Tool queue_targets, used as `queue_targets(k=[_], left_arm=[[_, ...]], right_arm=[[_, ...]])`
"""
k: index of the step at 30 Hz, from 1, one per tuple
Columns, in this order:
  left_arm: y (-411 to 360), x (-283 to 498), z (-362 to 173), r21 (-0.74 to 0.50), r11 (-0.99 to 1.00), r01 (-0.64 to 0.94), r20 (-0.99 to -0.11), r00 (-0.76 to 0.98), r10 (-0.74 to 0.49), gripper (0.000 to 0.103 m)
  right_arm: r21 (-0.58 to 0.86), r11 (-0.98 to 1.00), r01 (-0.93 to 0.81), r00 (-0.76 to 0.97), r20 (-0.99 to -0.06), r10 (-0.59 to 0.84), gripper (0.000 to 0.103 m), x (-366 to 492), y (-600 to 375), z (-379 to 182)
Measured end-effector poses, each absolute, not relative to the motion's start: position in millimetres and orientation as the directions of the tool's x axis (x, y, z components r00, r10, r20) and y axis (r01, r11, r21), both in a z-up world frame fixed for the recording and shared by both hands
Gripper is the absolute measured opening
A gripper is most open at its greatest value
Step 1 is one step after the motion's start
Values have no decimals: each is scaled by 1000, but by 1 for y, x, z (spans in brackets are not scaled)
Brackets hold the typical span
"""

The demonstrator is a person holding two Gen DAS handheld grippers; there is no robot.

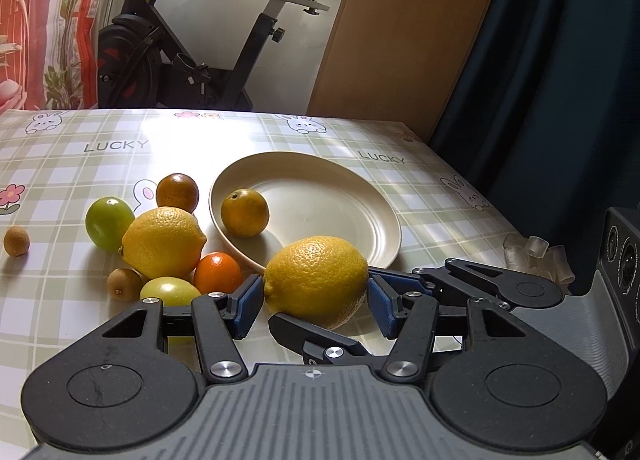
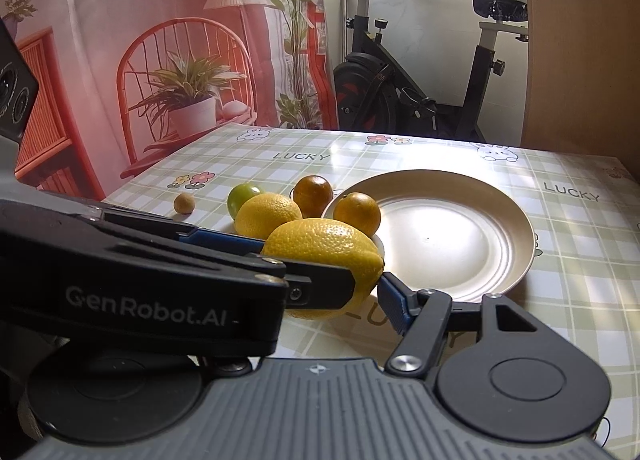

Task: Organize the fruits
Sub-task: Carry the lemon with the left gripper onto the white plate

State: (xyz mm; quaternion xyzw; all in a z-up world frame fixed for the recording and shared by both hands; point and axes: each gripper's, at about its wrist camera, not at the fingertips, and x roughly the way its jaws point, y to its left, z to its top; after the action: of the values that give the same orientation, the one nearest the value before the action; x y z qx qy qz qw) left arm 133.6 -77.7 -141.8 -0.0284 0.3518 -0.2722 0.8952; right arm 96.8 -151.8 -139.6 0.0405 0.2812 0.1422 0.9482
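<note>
A big yellow lemon (image 1: 316,280) (image 2: 324,256) sits at the near rim of the cream plate (image 1: 352,184) (image 2: 516,220). My left gripper (image 1: 314,290) is shut on it, blue pads (image 1: 246,302) pressing both sides. My right gripper (image 2: 328,300) comes in from the right and is open; one finger (image 1: 316,340) crosses just in front of the lemon, the other pad (image 2: 394,304) is by its end. Its left finger is hidden in the right wrist view. A green-orange citrus (image 1: 245,213) lies on the plate.
Left of the plate lie a second lemon (image 1: 164,242), a lime (image 1: 109,224), a brown-orange fruit (image 1: 177,192), a small orange (image 1: 218,272), a yellow-green fruit (image 1: 170,291) and two kiwis (image 1: 124,283). Clear plastic pieces (image 1: 536,256) sit at the right table edge. An exercise bike (image 1: 192,32) stands behind.
</note>
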Motion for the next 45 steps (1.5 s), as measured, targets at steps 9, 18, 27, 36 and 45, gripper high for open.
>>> queue_targets(k=[9, 18, 27, 36, 45], left_arm=[[-102, 156, -141, -238, 808, 539, -628, 549, -552, 59], [-133, 184, -153, -248, 786, 567, -652, 503, -568, 60], [-163, 219, -159, -239, 780, 579, -674, 479, -562, 60], [-183, 245, -167, -244, 797, 553, -695, 473, -541, 60], [-193, 255, -168, -226, 815, 533, -701, 493, -516, 61]], right_arm=[[176, 968, -178, 815, -526, 245, 66, 108, -176, -136], [185, 977, -108, 813, -548, 194, 66, 123, -204, -144], [177, 982, -73, 815, -557, 161, 66, 150, -231, -152], [137, 987, -80, 813, -564, 144, 66, 173, -241, -158], [105, 992, -71, 807, -578, 119, 66, 185, -241, -161]])
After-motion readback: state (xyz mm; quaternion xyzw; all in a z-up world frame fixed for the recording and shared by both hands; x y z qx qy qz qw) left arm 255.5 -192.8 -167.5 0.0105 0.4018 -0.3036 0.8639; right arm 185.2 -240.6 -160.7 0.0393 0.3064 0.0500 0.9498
